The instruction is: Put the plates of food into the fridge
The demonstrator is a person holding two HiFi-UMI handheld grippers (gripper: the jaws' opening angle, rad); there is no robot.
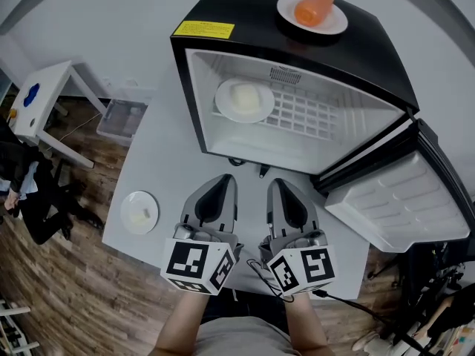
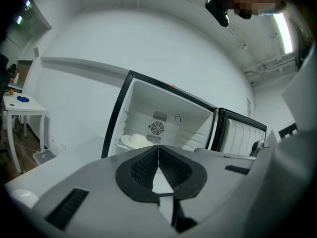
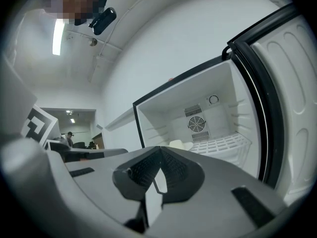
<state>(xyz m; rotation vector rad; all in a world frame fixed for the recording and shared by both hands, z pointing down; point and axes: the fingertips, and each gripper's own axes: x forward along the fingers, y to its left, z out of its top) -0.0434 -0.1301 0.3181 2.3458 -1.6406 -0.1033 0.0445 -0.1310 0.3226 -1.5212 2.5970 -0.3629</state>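
Note:
A small black fridge (image 1: 356,35) stands open on the grey table (image 1: 159,154), its door (image 1: 404,206) swung to the right. One white plate with pale food (image 1: 245,100) rests on the wire shelf inside, also seen as the plate in the fridge (image 2: 132,141) (image 3: 179,145). A plate with an orange piece of food (image 1: 313,12) sits on the fridge top. Another white plate with pale food (image 1: 139,211) lies at the table's left front. My left gripper (image 1: 223,180) and right gripper (image 1: 276,185) are side by side before the fridge, both shut and empty.
A white side table (image 1: 41,99) with a blue object stands at the left, and a clear bin (image 1: 122,119) sits on the wooden floor beside it. A person in dark clothes (image 1: 33,199) is at the far left. Cables and stands crowd the lower right.

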